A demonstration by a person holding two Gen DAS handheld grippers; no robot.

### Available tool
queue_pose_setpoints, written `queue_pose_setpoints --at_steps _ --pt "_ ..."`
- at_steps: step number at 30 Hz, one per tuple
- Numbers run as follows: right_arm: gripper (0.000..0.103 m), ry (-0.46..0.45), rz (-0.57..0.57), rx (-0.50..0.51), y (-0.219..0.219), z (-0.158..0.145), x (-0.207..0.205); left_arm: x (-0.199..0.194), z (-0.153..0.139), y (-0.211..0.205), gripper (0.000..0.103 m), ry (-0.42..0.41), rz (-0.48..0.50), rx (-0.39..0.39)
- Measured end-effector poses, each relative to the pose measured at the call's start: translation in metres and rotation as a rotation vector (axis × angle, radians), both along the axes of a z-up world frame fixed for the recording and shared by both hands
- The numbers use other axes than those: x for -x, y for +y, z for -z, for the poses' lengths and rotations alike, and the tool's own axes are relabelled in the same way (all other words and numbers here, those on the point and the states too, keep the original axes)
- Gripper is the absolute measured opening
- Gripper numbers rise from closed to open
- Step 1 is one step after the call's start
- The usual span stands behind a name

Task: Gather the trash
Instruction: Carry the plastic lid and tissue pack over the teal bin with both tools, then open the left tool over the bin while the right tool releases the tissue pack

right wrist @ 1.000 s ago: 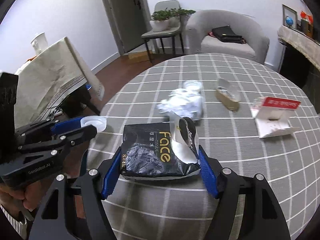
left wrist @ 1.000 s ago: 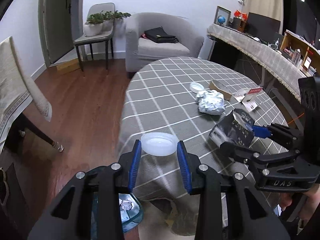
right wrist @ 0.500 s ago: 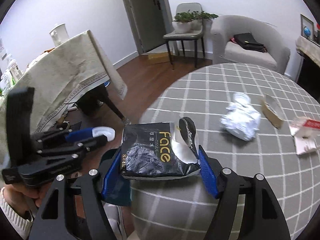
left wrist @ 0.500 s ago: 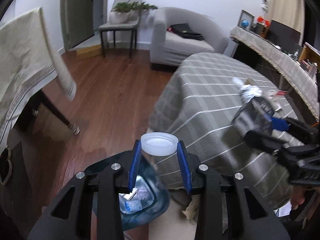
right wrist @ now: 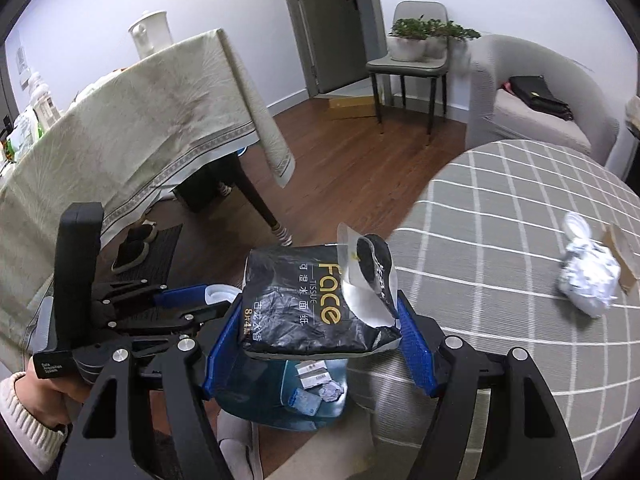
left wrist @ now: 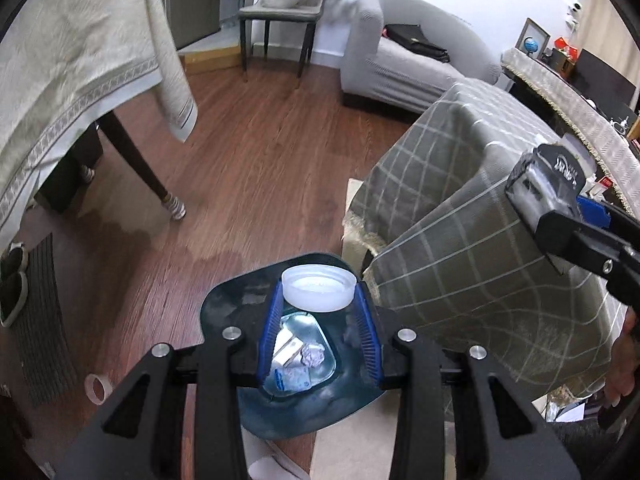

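My left gripper (left wrist: 318, 300) is shut on a white plastic lid (left wrist: 318, 286) and hangs over a dark blue bin (left wrist: 236, 296) on the floor. Paper scraps lie inside the bin. My right gripper (right wrist: 316, 320) is shut on a black tissue pack (right wrist: 304, 304) with a torn white flap, held above the same bin (right wrist: 256, 404) at the round table's edge. In the right wrist view the left gripper (right wrist: 200, 302) shows at the left with the lid (right wrist: 218, 294). The left wrist view has the right gripper (left wrist: 560, 220) and its pack (left wrist: 536, 188) at the far right.
A grey checked cloth covers the round table (right wrist: 500, 280), where a crumpled foil ball (right wrist: 588, 276) and a cardboard piece (right wrist: 622, 256) lie. A beige-clothed table (left wrist: 72, 60) stands left, with a tape roll (left wrist: 94, 388) on the wood floor. An armchair (left wrist: 408, 60) is at the back.
Both grippers have swung off the tabletop to the left and now hang over the bin beside the table. The left one has also sunk. Both grips are unchanged.
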State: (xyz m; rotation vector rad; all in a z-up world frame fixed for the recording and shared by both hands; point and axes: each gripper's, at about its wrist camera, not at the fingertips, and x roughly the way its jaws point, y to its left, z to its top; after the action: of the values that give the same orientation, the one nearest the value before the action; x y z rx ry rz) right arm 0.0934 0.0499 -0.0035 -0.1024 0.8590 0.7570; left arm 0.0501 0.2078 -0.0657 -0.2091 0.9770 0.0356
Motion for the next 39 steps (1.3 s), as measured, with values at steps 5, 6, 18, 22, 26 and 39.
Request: queue_pose_setpoints --at_steps 5,6,18,22,26,39 --pt "0.072 0.006 -0.026 0.014 0.02 0.006 0.002 0.004 0.02 0.016 0.039 0.06 -0.011 0.005" --pt "0.072 0.008 -0.032 0.018 0.025 0.007 0.002 0.006 0.026 0.018 0.039 0.076 -0.012 0.008" --pt "0.072 0.046 -0.084 0.071 0.064 0.028 0.004 0.016 0.091 0.029 0.039 0.231 0.002 0.009" --pt "0.072 0.065 -0.094 0.095 0.072 0.037 0.003 0.021 0.107 0.035 0.039 0.267 0.003 0.007" --pt "0.072 0.082 -0.098 0.123 0.081 0.047 0.001 0.025 0.119 0.04 0.039 0.297 0.0 0.023" --pt "0.072 0.18 -0.111 0.221 0.106 0.092 -0.004 0.036 0.135 0.053 0.051 0.336 -0.006 0.056"
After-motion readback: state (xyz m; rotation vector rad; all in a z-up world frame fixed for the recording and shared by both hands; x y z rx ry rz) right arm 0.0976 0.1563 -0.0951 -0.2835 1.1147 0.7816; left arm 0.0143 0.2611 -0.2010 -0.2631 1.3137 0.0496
